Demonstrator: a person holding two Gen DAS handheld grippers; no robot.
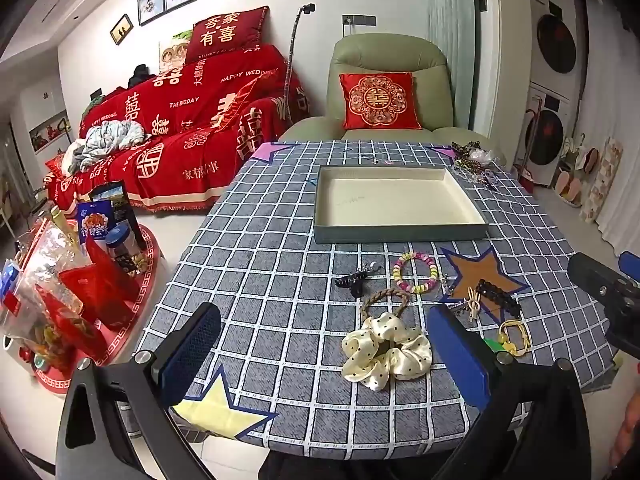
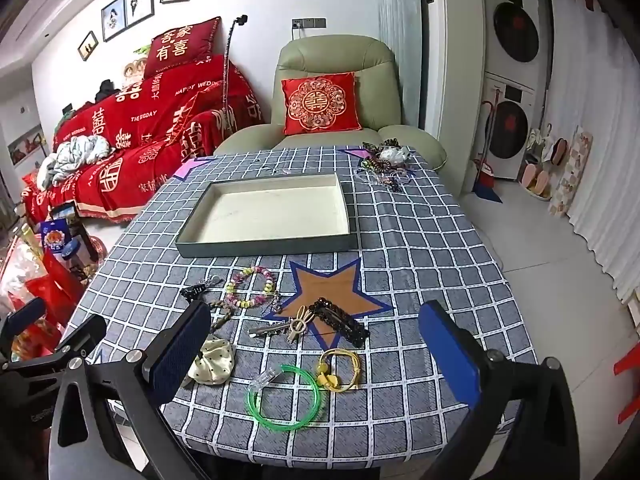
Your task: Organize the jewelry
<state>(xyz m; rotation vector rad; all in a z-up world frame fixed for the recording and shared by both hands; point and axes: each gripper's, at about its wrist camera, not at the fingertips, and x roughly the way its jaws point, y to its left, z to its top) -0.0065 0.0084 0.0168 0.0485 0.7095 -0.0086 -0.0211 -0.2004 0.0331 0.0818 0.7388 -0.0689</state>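
tray (image 1: 400,232): empty, mid-surface (image 1: 260,264) | jewelry: scrunchie (image 1: 386,354), bead bracelet (image 1: 416,272), black clip (image 2: 340,320), green hoop (image 2: 284,400) loose near front edge | left gripper (image 1: 324,360), right gripper (image 2: 316,356): fingers fully spread, holding nothing

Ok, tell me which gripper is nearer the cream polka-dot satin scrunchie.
Left. The left gripper hangs open with the cream polka-dot satin scrunchie between its fingers; the right gripper is open further right, the scrunchie beside its left finger.
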